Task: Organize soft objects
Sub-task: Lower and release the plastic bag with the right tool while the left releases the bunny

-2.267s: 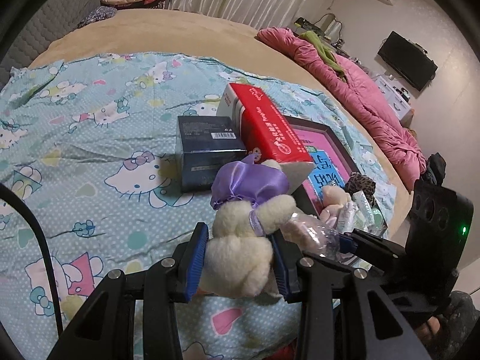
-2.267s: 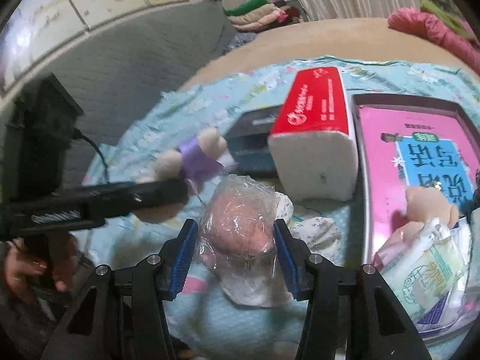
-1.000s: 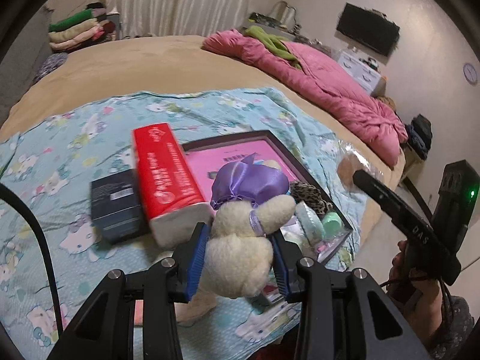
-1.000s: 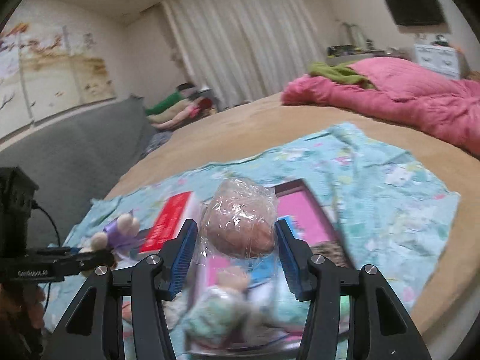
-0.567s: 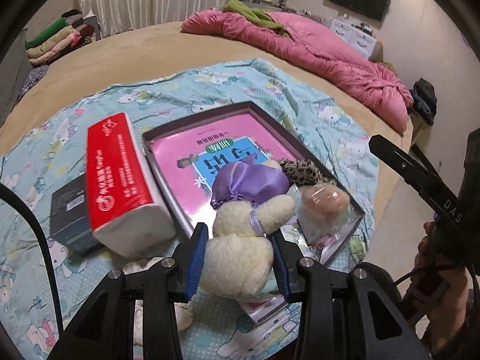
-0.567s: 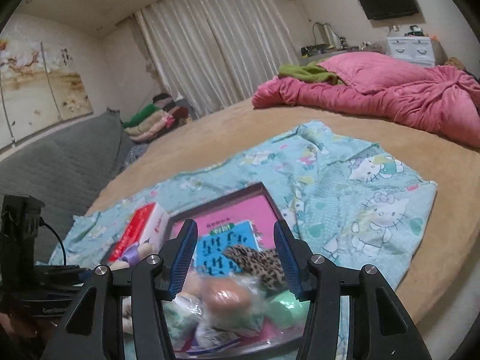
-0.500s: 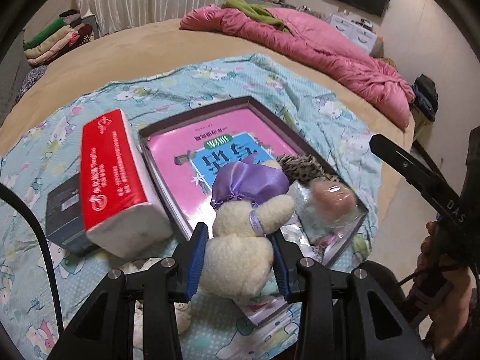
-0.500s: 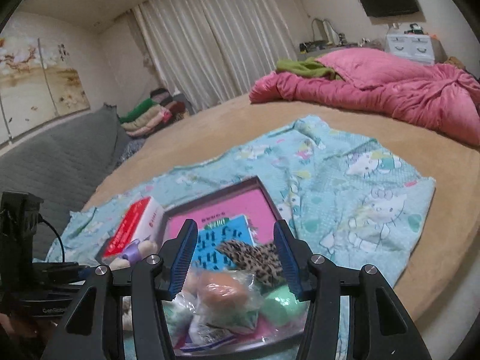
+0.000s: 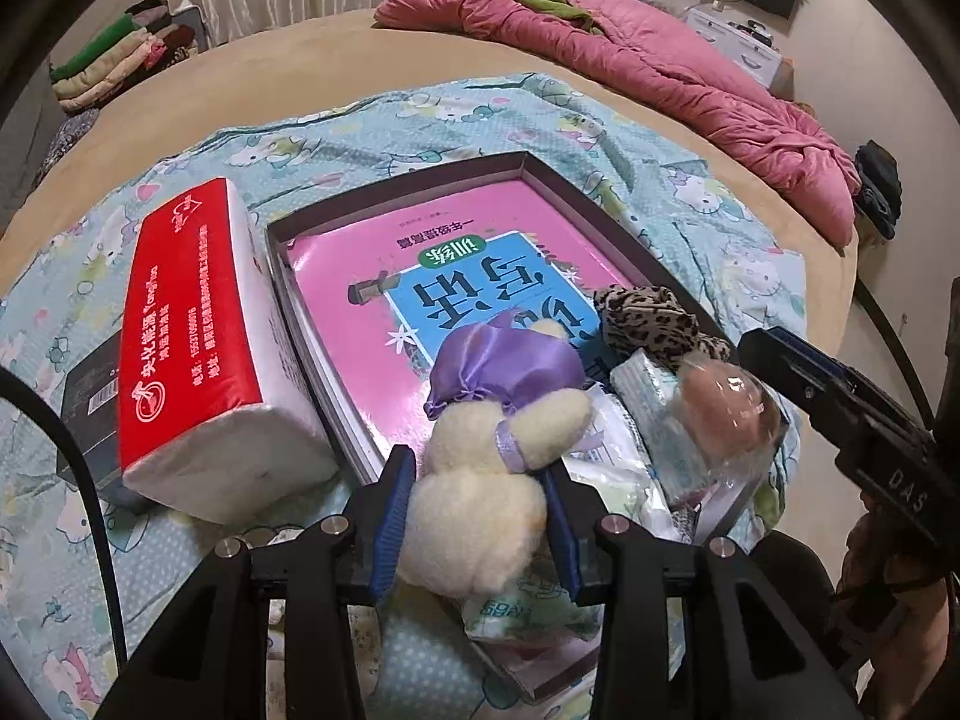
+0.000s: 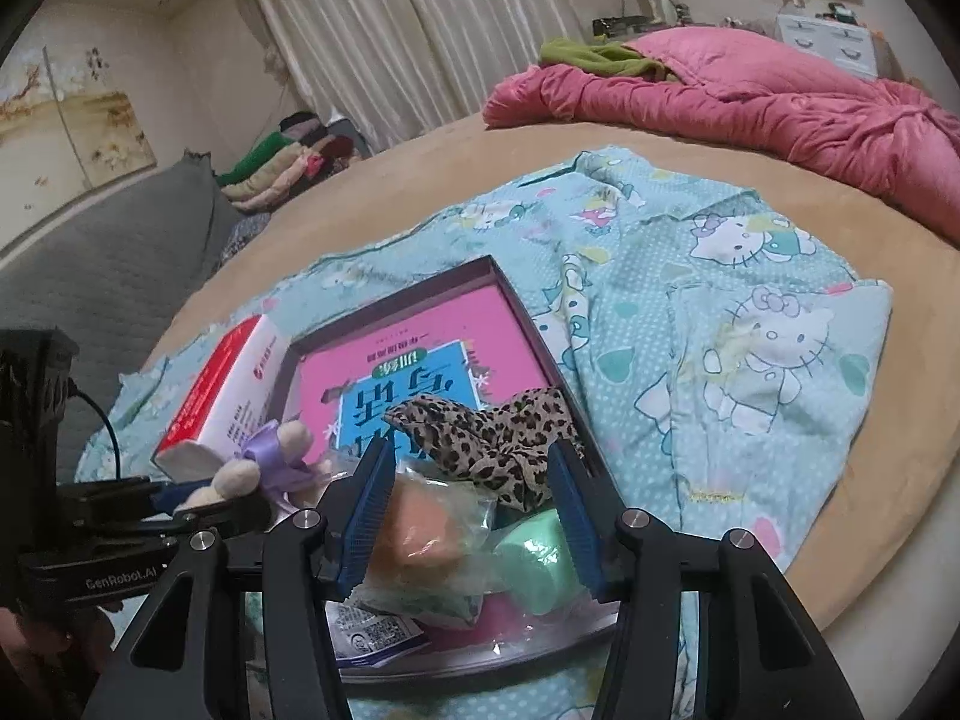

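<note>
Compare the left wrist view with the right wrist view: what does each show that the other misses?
Only the left wrist view: the black box beside the tissue pack. Only the right wrist view: the wall painting and a green soft item in the tray. Both: the tray, pink book, leopard cloth, wrapped bun, pink quilt, and the plush in the left gripper's jaws.

The red tissue pack (image 9: 198,330) carries white Chinese print too small to read. The pink book (image 9: 444,276) has large Chinese characters, seen upside down. The left gripper (image 10: 123,579) body reads "GenRobot.AI"; the right gripper (image 9: 900,495) shows "DAS".
</note>
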`<state>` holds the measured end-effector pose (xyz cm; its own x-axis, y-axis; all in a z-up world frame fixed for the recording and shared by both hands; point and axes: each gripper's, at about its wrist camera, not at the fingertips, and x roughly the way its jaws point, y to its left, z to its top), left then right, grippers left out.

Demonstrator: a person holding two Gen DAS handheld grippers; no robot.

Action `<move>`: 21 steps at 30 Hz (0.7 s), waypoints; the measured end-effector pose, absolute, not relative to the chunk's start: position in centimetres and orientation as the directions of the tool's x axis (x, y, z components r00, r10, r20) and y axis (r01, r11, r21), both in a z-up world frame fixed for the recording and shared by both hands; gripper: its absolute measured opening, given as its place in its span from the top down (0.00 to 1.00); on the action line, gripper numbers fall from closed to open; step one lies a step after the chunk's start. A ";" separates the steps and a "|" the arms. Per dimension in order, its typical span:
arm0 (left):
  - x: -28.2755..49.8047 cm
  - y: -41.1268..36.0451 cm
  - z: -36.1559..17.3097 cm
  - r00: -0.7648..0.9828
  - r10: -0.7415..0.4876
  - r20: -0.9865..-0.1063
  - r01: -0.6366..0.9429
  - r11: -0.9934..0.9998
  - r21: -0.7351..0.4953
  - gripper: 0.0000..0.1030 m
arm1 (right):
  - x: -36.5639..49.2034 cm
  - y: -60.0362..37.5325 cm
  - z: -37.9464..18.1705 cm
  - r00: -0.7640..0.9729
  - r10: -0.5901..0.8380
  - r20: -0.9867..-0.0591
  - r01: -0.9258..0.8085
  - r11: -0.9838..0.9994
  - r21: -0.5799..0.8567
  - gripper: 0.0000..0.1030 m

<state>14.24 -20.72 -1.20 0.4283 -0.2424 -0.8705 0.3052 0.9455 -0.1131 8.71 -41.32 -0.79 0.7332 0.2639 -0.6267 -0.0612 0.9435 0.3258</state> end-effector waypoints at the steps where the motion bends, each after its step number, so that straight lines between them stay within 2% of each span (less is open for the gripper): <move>1: 14.3 -20.7 -1.3 0.429 -0.243 -0.870 0.304 0.946 -0.114 0.60 | 8.8 -41.2 -0.9 0.732 0.261 -0.629 -0.062 0.945 0.320 0.46; 13: 14.3 -20.6 -1.6 0.440 -0.255 -0.861 0.293 0.947 -0.130 0.56 | 10.7 -40.4 -2.1 0.746 0.179 -0.642 -0.038 0.973 0.227 0.46; 17: 14.2 -20.5 -1.5 0.445 -0.248 -0.860 0.289 0.949 -0.124 0.52 | 11.0 -40.2 -2.1 0.754 0.160 -0.637 -0.037 0.979 0.203 0.46; 21: 14.1 -20.4 -1.5 0.451 -0.237 -0.861 0.285 0.952 -0.113 0.46 | 11.1 -40.0 -2.1 0.759 0.140 -0.635 -0.028 0.983 0.183 0.41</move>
<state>14.09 -20.42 -1.47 0.4505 -0.2373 -0.8607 0.2852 0.9518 -0.1131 11.09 -40.02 -2.13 0.7593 0.1404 -0.6355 -0.0282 0.9826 0.1834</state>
